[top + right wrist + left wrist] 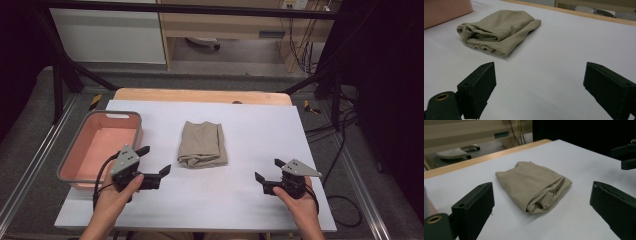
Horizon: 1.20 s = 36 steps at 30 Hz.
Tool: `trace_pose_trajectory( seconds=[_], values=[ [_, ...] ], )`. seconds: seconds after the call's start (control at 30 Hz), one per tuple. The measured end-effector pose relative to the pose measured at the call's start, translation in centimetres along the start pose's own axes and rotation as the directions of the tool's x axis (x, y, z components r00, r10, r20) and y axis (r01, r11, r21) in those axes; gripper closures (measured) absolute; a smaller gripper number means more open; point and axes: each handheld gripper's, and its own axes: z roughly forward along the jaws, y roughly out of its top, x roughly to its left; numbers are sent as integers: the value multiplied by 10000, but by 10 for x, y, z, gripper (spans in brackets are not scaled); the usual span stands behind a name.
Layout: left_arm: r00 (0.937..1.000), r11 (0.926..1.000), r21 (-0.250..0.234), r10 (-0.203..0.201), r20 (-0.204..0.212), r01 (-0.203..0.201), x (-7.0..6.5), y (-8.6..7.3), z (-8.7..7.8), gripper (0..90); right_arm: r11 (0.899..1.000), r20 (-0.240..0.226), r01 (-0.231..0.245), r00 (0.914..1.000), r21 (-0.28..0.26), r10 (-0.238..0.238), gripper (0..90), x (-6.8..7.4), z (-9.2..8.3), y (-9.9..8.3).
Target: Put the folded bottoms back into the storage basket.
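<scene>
While both hands rest near the tabletop's [250,200] near edge, the folded beige cloth [202,144] lies in the middle of it, apart from either tool. The left tool [155,161] has its jaws spread wide and holds nothing, near the cloth's near left corner. The right tool [267,170] also gapes wide and empty, toward the near right corner. A pink bin [80,155] sits along the left edge.

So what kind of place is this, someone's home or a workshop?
Most likely a lab or test room: a black metal frame surrounds the table, loose cables hang behind it, and each hand holds a hand-held gripper beside a folded cloth.
</scene>
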Motion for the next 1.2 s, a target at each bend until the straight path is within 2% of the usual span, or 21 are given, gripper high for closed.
trace_pose_trajectory(
  seconds=[0.2,0.27,0.3,0.33,0.43,0.6,0.67,0.77,0.83,0.87,0.93,1.0,1.1,1.2],
  values=[
    [9987,9953,857,436,268,-457,-8,8,39,66,9996,-331,191,9993,184,-185,128,7,6,0],
    [9980,9920,1164,441,457,-492,-8,10,51,67,9992,-393,335,9987,231,-326,128,12,8,0],
    [9972,9879,1445,491,555,-567,-7,10,62,67,9987,-449,446,9980,236,-435,128,14,10,1],
    [9972,9879,1445,491,555,-567,-7,10,62,68,9987,-449,446,9980,236,-435,128,14,10,1],
    [9975,9824,1801,396,590,-496,-3,5,81,72,9973,-573,655,9963,317,-636,122,21,13,2],
    [9984,9800,1959,259,509,-354,0,-6,90,75,9966,-566,726,9959,377,-704,122,22,14,2],
    [9985,9761,2144,254,478,-351,1,-12,93,80,9975,-444,595,9973,392,-577,121,20,15,2],
    [9987,9718,2353,27,505,-145,3,-21,98,98,9977,-350,539,9980,413,-524,122,20,15,2],
    [9990,9628,2676,283,359,-369,1,-27,104,104,9976,-280,500,9984,476,-487,126,20,16,2],
    [9990,9628,2676,283,359,-369,1,-27,104,107,9976,-280,500,9984,476,-487,126,20,16,2],
    [9988,9573,2856,373,308,-446,0,-30,106,112,9974,-267,501,9985,516,-488,126,20,16,1],
    [9990,9548,2943,374,226,-424,0,-32,108,118,9974,-286,474,9985,546,-459,126,20,16,1],
    [9990,9473,3173,430,95,-438,0,-37,110,165,9969,-327,493,9983,616,-474,126,20,17,1],
    [9993,9459,3221,385,40,-377,0,-40,111,199,9960,-388,535,9980,715,-508,126,21,18,1]
  ],
)
